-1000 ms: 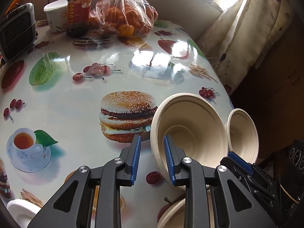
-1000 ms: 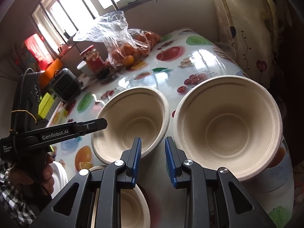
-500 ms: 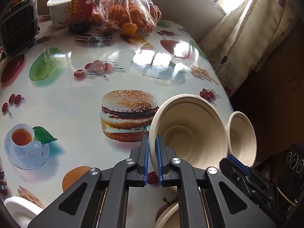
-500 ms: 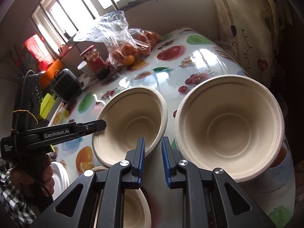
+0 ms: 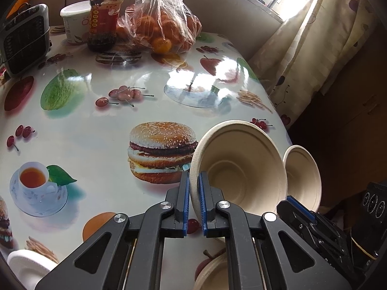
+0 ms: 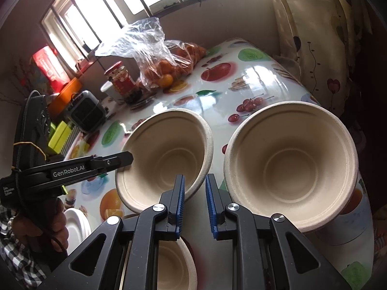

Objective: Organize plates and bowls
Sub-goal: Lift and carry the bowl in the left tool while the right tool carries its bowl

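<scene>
My left gripper (image 5: 192, 181) is shut on the near rim of a beige pulp bowl (image 5: 241, 166), which it holds tilted above the fruit-print tablecloth. The right wrist view shows that bowl (image 6: 164, 154) with the left gripper (image 6: 121, 159) at its left rim. A second beige bowl (image 6: 290, 169) stands tilted at the table's right edge, just outside my right gripper (image 6: 194, 181). That gripper's pads are close together, with only tablecloth showing in the gap. A third bowl (image 6: 169, 265) lies on the table under the fingers.
At the back stand a bag of oranges (image 5: 164, 29), a red-lidded jar (image 5: 106, 17), a white tub (image 5: 75, 21) and a black heater (image 5: 24, 38). A white plate (image 5: 26, 263) lies near left. A curtain (image 5: 302, 48) hangs beyond the table's right edge.
The left jaws have closed onto the bowl's rim. The right jaws have narrowed. Both bowls stay almost where they were.
</scene>
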### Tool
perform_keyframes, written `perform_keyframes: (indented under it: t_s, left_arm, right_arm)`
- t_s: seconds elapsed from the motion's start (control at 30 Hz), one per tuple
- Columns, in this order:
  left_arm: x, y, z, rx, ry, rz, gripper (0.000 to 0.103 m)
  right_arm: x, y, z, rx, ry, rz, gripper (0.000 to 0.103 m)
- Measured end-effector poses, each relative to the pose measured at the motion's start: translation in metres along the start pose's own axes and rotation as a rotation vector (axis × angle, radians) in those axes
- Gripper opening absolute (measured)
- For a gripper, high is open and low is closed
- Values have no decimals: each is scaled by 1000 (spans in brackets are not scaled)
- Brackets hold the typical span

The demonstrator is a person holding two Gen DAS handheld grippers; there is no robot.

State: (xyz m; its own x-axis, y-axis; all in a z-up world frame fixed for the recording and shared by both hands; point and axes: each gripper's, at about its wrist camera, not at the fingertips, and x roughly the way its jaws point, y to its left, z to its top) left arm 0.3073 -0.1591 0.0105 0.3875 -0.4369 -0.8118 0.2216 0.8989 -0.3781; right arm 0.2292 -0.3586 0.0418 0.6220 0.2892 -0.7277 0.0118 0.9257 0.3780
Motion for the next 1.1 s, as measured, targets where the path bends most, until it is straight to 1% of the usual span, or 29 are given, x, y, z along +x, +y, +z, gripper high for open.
perform_keyframes:
  t_s: [0.3, 0.6, 0.93, 1.1]
  left_arm:
    - [-22, -4, -5, 13, -32, -17, 8]
    - [-44, -5, -17, 22, -59, -34, 8]
    - [-64, -5, -41, 27, -68, -47, 8]
    - [-69, -7, -54, 35, -60, -50, 8]
  right_arm:
    - [-19, 9, -3, -6, -32, 12, 17]
    - [-43, 19, -13, -15, -67, 22, 17]
    - [-67, 30, -34, -22, -85, 28, 17]
    - [-77, 31, -45, -10, -96, 30, 17]
